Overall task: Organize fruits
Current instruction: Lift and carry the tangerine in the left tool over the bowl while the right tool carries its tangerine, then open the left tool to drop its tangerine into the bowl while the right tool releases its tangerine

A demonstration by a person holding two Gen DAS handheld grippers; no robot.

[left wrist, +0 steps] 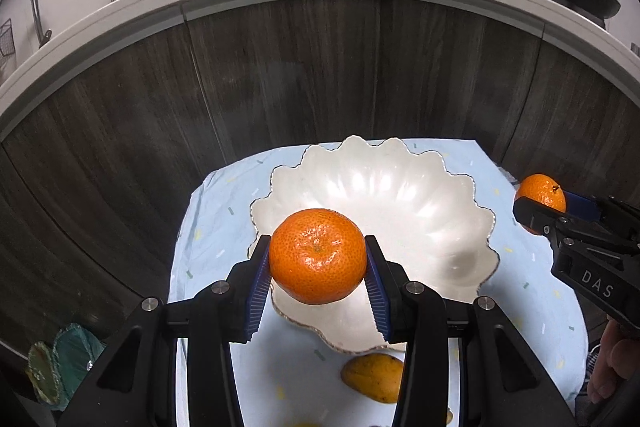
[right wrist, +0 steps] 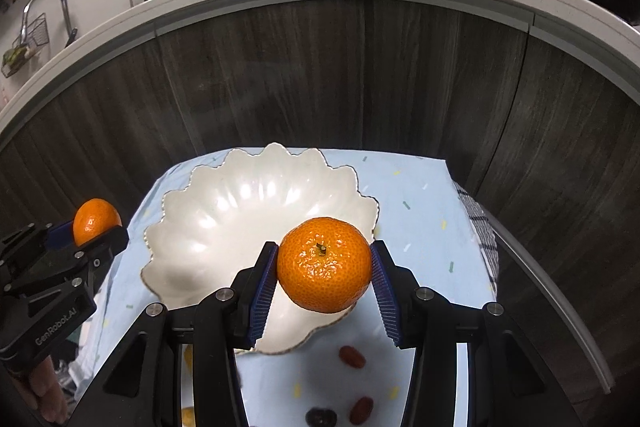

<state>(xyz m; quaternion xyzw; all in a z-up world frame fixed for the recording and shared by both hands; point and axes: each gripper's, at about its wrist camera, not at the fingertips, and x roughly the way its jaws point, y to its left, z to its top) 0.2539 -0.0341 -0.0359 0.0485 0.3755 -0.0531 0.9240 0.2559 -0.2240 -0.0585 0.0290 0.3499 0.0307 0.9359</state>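
A white scalloped bowl [left wrist: 384, 195] stands empty on a light blue cloth [left wrist: 216, 211]; it also shows in the right wrist view [right wrist: 224, 211]. My left gripper [left wrist: 318, 257] is shut on a mandarin [left wrist: 318, 255], held over the bowl's near left rim. My right gripper [right wrist: 324, 265] is shut on a second mandarin [right wrist: 324, 265], over the bowl's near right rim. Each gripper shows in the other view, the right gripper [left wrist: 540, 209] with its mandarin [left wrist: 540, 193], the left gripper [right wrist: 96, 233] with its mandarin [right wrist: 96, 219].
A yellow mango [left wrist: 374, 377] lies on the cloth in front of the bowl. Red dates [right wrist: 352, 357] and a dark fruit [right wrist: 320, 417] lie near the cloth's front. Dark wood cabinet doors [left wrist: 280, 75] rise behind the table. A checked towel [right wrist: 482, 231] hangs at the right edge.
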